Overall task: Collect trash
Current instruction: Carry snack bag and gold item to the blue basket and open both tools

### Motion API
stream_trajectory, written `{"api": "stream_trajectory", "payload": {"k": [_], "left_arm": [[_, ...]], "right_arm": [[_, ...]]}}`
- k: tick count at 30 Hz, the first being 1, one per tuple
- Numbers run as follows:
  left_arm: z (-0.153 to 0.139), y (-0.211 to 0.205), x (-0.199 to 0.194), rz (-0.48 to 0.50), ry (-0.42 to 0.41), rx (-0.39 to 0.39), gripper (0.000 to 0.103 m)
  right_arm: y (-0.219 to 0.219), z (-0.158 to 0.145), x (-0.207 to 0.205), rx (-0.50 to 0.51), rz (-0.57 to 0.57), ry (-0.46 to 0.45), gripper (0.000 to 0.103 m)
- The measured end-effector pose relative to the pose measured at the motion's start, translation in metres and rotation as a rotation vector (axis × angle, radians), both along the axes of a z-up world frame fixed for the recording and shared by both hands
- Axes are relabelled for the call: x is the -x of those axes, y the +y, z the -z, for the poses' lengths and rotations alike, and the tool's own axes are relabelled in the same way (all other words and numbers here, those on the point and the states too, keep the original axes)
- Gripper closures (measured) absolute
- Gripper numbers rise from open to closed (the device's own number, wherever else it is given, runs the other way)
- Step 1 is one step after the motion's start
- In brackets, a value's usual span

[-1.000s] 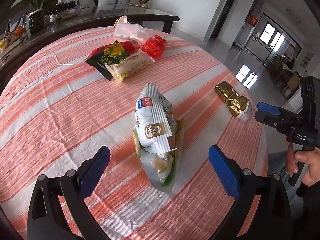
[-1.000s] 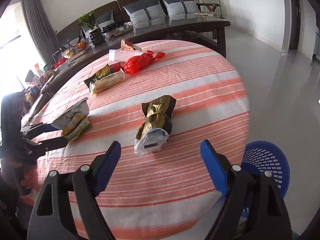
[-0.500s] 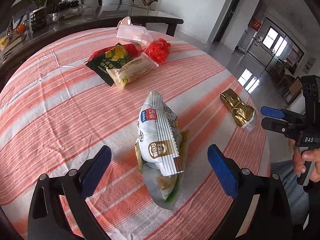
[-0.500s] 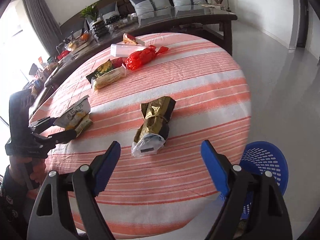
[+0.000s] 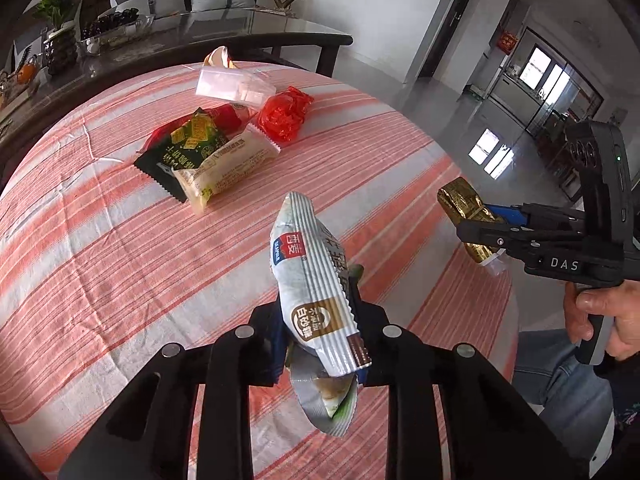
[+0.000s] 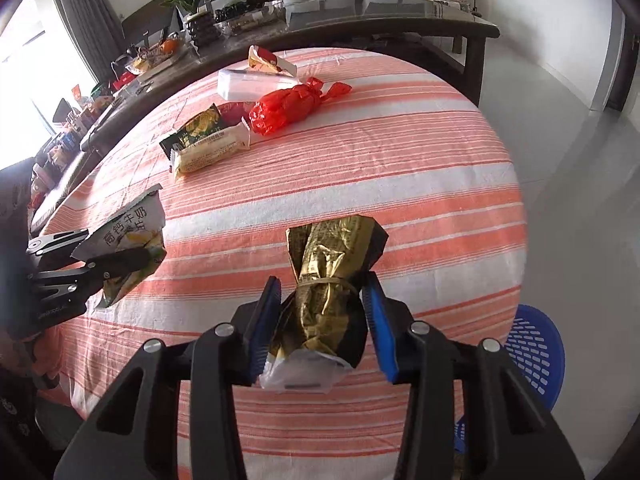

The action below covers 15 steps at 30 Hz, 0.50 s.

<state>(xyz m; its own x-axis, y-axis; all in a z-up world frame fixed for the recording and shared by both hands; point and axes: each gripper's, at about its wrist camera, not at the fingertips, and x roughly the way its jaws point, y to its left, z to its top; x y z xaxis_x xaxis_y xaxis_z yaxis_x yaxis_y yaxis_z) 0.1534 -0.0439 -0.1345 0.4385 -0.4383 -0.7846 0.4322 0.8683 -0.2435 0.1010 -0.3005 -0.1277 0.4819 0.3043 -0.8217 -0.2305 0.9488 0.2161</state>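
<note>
On the striped table (image 6: 400, 152): two wrappers gripped, nothing binned yet.
The left gripper (image 5: 320, 344) is clamped on the silver snack bag (image 5: 316, 292); the right gripper (image 6: 320, 320) pinches the gold foil packet (image 6: 328, 280). Both jaws have just been closing; a second ago they stood wide around these items. The green wrapper (image 6: 196, 128), cream wrapper (image 6: 212, 152), red bag (image 6: 288, 108) and clear box (image 6: 244, 84) remain; the blue basket (image 6: 536, 348) waits beside the table.
</note>
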Motion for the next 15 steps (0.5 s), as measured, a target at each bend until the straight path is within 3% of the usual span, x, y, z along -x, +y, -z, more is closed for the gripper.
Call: {"api": "stream_trajectory", "payload": {"k": [7,12,15], "left_arm": [[-0.027,-0.1,0.003,0.164,-0.02,0.073,0.078],[-0.024,-0.189,0.01,0.291,-0.003,0.077,0.078],[-0.006,-0.24,0.016,0.348,0.019,0.06,0.078]], "right_arm": [[-0.098,-0.023,0.028,-0.008,0.159,-0.053,0.061],[-0.175,-0.006,0.043,0.024,0.291,-0.012,0.061],[-0.209,0.011,0.05,0.03,0.351,0.011,0.061]]}}
